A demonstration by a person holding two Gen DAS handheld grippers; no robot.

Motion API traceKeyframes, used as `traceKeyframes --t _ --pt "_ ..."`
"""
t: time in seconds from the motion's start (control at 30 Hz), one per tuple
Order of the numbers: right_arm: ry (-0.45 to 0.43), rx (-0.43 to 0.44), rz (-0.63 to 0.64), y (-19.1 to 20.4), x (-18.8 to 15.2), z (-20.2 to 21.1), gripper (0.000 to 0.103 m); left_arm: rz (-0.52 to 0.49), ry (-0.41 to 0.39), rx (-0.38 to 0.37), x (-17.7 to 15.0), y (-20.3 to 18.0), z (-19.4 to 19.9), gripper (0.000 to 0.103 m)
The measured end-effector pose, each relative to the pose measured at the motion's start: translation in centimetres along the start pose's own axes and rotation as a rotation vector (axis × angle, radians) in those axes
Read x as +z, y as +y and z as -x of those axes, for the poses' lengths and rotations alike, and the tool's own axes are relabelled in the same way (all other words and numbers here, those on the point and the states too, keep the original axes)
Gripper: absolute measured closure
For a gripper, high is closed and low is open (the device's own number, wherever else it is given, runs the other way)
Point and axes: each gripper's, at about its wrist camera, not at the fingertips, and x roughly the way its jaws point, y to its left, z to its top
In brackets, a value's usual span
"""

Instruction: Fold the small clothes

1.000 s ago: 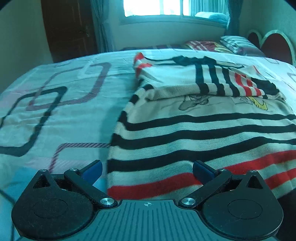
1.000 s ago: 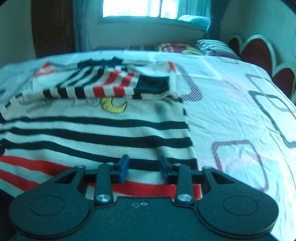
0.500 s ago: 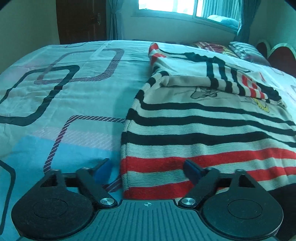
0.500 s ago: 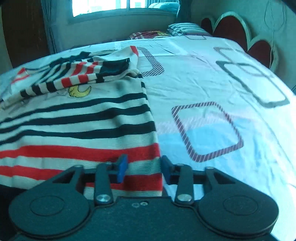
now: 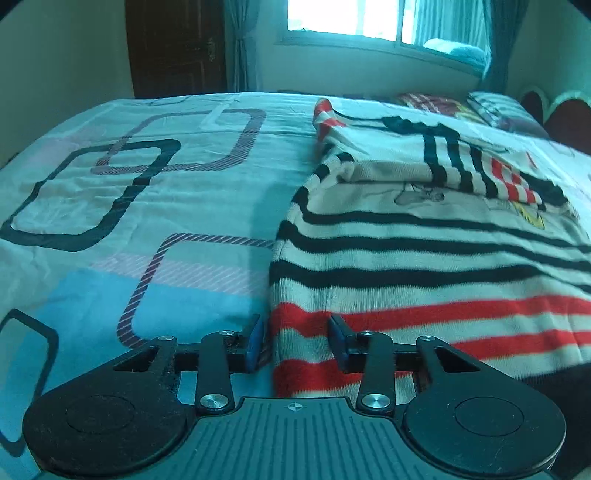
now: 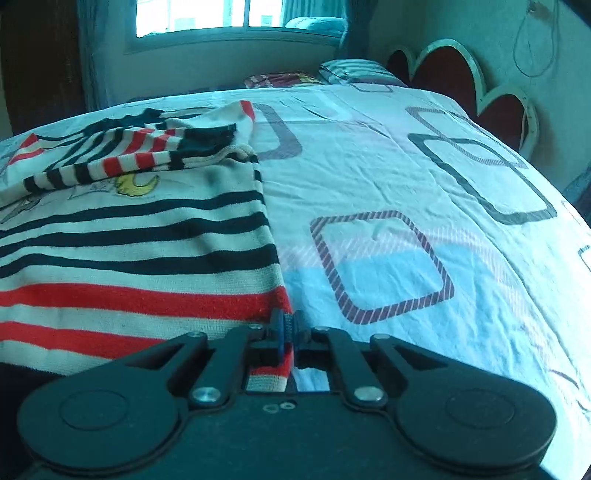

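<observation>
A small striped sweater [image 5: 424, 266], cream with black and red bands, lies on the bed with its sleeves folded across its upper part. It also shows in the right wrist view [image 6: 129, 251]. My left gripper [image 5: 295, 341] is open, its blue pads straddling the sweater's near left hem corner. My right gripper [image 6: 286, 328] is shut on the sweater's near right hem corner, with the red-striped edge pinched between the pads.
The bed sheet [image 5: 129, 221] is white and blue with square outline prints. Pillows [image 6: 332, 72] lie at the far end near a red scalloped headboard [image 6: 480, 92]. A window [image 5: 354, 18] and a dark door [image 5: 173, 48] stand behind.
Both grippers moved back to the sweater's near hem corners. The right gripper closed on the right corner. The left gripper's jaws narrowed around the left corner but stay open.
</observation>
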Motion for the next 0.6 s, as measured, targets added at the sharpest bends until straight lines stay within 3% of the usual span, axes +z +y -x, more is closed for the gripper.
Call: traceKeyframes --t 0.07,0.1,0.13,0.27,0.37,0.43,0.47,0.53,0.6 --pt "0.02 0.052 -0.054 -0.5 -0.2 0.6 0.073 0.031 0.019 -0.012 -0.2 0.2 0.6 0.057" --pt "0.023 0.072 -0.079 -0.7 -0.5 1.0 0.065 0.05 0.035 -0.026 -0.4 0.3 0.9 0.033" --pt "0.029 0.088 -0.095 -0.9 -0.8 1.3 0.064 0.061 0.051 -0.034 -0.7 0.4 1.1 0.009" --pt "0.072 0.136 -0.108 -0.8 -2.6 2.3 0.066 0.072 0.085 -0.061 -2.9 0.5 1.9 0.008" --pt "0.067 0.13 -0.106 -0.6 -3.5 3.1 0.069 0.037 0.059 -0.053 -4.0 -0.2 2.8 0.017" --pt "0.07 0.139 -0.109 -0.5 -3.7 3.6 0.083 0.053 0.049 -0.06 -4.2 -0.3 3.5 0.038" --pt "0.073 0.146 -0.102 -0.3 -3.9 3.7 0.094 0.057 0.044 -0.065 -4.3 -0.4 3.7 0.044" --pt "0.061 0.147 -0.083 0.2 -4.2 4.3 0.097 0.053 0.037 -0.072 -4.6 -0.7 4.3 0.067" --pt "0.032 0.124 -0.047 0.4 -4.4 4.8 0.098 0.047 0.033 -0.079 -4.9 -1.0 4.8 0.078"
